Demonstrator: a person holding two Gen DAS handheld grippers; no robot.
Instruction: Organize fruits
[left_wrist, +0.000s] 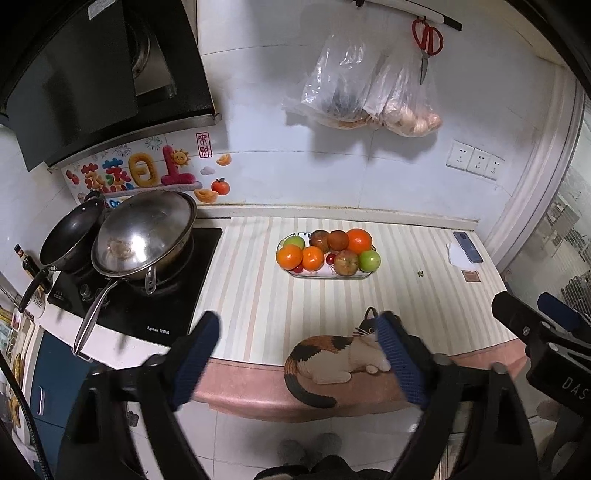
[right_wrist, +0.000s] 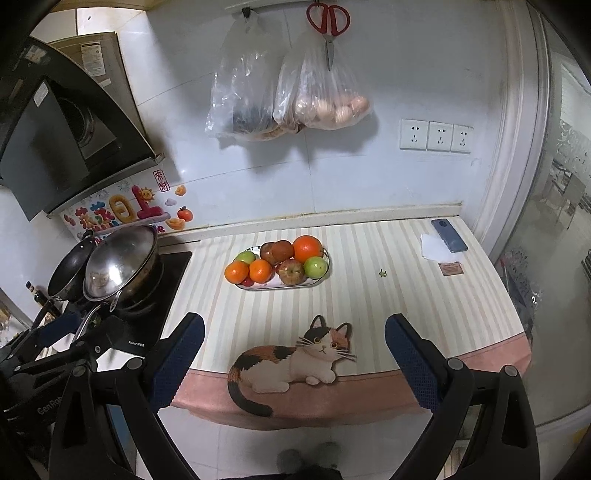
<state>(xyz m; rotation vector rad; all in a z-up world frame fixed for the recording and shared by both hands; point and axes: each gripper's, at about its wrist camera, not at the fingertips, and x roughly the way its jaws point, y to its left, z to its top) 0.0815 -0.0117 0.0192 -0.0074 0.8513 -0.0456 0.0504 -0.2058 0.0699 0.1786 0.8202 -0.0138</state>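
A white oval plate (left_wrist: 322, 274) (right_wrist: 314, 282) on the striped counter holds several fruits: oranges (left_wrist: 289, 256) (right_wrist: 307, 248), green apples (left_wrist: 369, 260) (right_wrist: 316, 267), a red apple (left_wrist: 346, 263) (right_wrist: 291, 271) and brown fruits (left_wrist: 338, 240) (right_wrist: 277, 252). My left gripper (left_wrist: 297, 325) is open and empty, held back over the counter's front edge. My right gripper (right_wrist: 294, 328) is open and empty too, above the cat picture (right_wrist: 291, 362), well short of the plate. The right gripper's body shows at the right of the left wrist view (left_wrist: 546, 339).
A stove with a steel wok (left_wrist: 144, 236) (right_wrist: 122, 264) and a black pan (left_wrist: 72, 232) stands left. A phone (left_wrist: 468, 246) (right_wrist: 448, 235), white paper and a small card (right_wrist: 450, 267) lie at the right. Bags (right_wrist: 288, 92) and red scissors (right_wrist: 328, 22) hang on the wall.
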